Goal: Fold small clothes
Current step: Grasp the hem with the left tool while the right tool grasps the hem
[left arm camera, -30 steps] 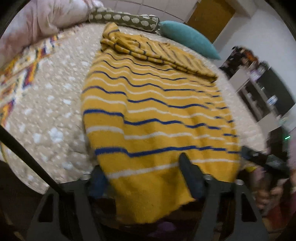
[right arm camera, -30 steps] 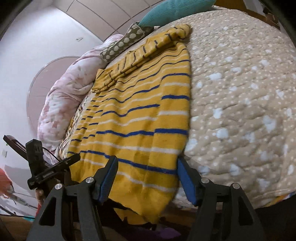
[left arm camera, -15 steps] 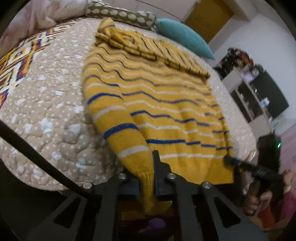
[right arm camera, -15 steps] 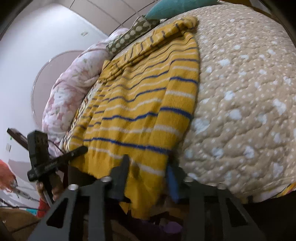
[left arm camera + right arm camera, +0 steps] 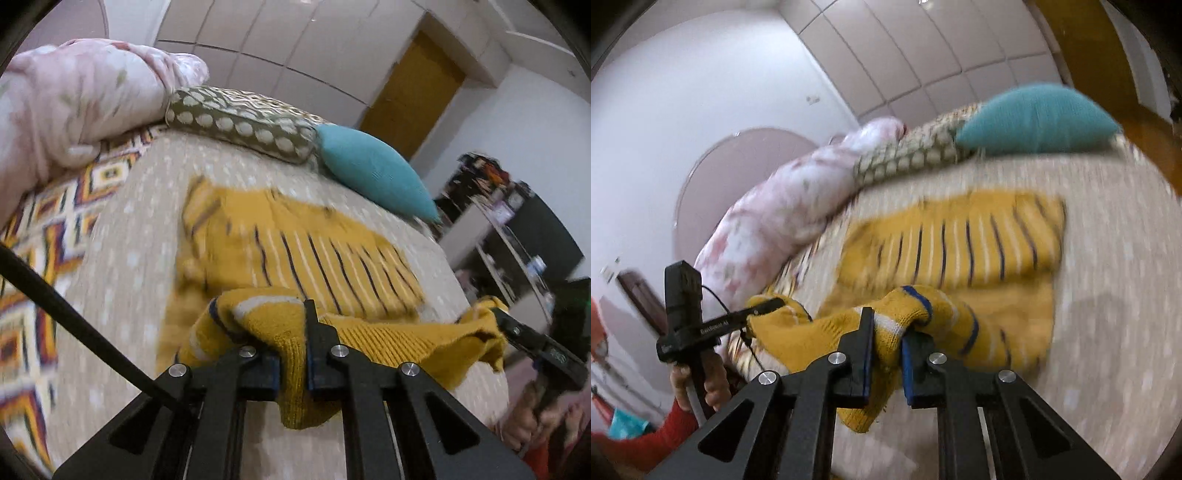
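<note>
A yellow knit sweater point(image 5: 295, 251) with blue and white stripes lies on the beige dotted bedspread point(image 5: 140, 221); it also shows in the right wrist view point(image 5: 960, 243). My left gripper point(image 5: 293, 354) is shut on the sweater's near hem corner and holds it lifted above the bed. My right gripper point(image 5: 886, 347) is shut on the other hem corner, also lifted. The hem hangs stretched between both grippers. The right gripper shows in the left wrist view point(image 5: 517, 328), and the left gripper in the right wrist view point(image 5: 753, 314).
A teal pillow point(image 5: 369, 173), a dotted olive bolster point(image 5: 240, 125) and a pink floral duvet point(image 5: 74, 107) lie at the bed's far end. A patterned blanket point(image 5: 33, 258) lies left. Shelves point(image 5: 517, 236) stand at the right.
Both grippers shut on the sweater's hem, then lifted it off the bed's near edge and carried it forward over the sweater's far part. The views are blurred by motion.
</note>
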Tool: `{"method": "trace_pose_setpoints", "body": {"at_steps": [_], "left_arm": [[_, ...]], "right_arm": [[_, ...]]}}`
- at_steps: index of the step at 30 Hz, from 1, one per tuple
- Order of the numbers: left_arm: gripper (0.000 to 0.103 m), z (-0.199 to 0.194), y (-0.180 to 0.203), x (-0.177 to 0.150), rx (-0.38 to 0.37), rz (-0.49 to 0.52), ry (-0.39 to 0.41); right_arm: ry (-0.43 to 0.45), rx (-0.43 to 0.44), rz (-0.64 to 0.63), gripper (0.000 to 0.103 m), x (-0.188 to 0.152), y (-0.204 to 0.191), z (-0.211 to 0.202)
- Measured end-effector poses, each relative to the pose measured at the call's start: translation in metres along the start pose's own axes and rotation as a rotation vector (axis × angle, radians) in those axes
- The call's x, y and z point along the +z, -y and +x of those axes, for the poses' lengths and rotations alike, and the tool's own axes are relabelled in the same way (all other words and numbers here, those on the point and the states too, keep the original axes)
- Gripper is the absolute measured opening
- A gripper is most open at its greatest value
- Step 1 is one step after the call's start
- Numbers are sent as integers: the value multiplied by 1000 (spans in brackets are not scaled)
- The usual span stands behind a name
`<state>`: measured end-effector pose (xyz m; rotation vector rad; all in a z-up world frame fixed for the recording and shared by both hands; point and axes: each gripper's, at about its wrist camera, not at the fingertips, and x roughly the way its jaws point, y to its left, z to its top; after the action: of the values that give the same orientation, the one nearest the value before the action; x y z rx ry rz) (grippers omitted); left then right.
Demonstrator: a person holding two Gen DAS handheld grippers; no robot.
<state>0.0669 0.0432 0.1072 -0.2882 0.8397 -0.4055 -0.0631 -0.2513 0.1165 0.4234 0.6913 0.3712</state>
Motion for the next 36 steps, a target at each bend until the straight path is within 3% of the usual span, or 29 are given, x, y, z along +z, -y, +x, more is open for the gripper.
{"method": "trace_pose_setpoints", "body": {"at_steps": [2,4,6,8,10,13,16,18,19,24,26,30,34,36], "left_arm": [[9,32,2,32,42,-2,-6],[9,72,5,59,133,25,-26],[9,106,1,73,194,22,-76],[9,136,-15,81,204,-31,-139],[10,147,-32,81,149,-117,-165],[23,145,-50,80,24,-227,-158],[39,139,-59,85,-87,-307,-152],[46,134,-61,88,-123,-338,-141],[49,131,-60,90,-135,-341,-133],[74,108,-47,100,-93,-282,-40],[74,103,-43,102,-66,-249,-19],[74,110,-24,99,-35,-127,-52],[74,134,-1,80,-20,52,-123],[74,157,-1,74,26,104,-170]], "right_arm": [[10,-26,11,14,30,6,23],[3,-74,25,14,56,18,55],[-24,-123,61,14,71,37,89],[-56,-150,106,14,78,55,115],[-98,-189,147,17,79,78,141],[-117,-192,253,26,80,113,156],[-87,-121,388,49,87,144,157],[-32,-146,425,66,95,157,152],[-10,-165,435,68,100,161,148],[32,-186,405,69,112,159,129],[30,-198,348,69,110,147,120],[21,-207,204,68,101,113,120],[21,-283,19,67,94,73,139],[-11,-268,-60,66,90,59,154]]}}
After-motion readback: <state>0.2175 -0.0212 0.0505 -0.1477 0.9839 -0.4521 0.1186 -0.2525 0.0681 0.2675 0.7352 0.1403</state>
